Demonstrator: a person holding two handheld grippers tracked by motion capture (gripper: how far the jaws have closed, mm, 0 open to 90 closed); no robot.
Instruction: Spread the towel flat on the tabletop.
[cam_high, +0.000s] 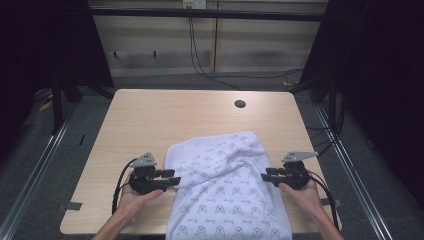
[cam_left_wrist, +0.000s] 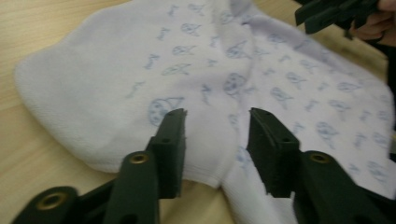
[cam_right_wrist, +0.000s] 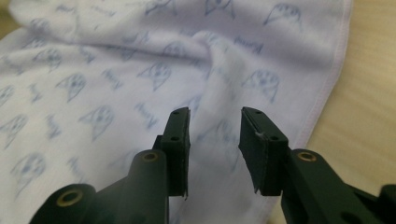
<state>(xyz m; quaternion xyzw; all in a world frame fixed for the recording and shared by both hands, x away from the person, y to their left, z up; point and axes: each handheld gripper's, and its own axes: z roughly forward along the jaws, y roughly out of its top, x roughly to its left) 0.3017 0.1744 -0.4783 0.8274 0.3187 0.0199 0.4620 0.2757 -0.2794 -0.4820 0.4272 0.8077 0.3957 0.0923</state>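
High view: my left hand-held gripper (cam_high: 172, 180) and right hand-held gripper (cam_high: 266, 175) flank the patterned towel (cam_high: 225, 190) at lower centre of the worktop (cam_high: 150, 115) — both spread, pinching nothing, equally near.

This looks like a lab or recording room rather than a home. A bare wooden counter (cam_high: 150, 120) stands between dark curtains (cam_high: 380, 75), with metal floor rails (cam_high: 40, 165) alongside. Loose cables (cam_high: 210, 70) trail down a plain panelled wall (cam_high: 150, 45).
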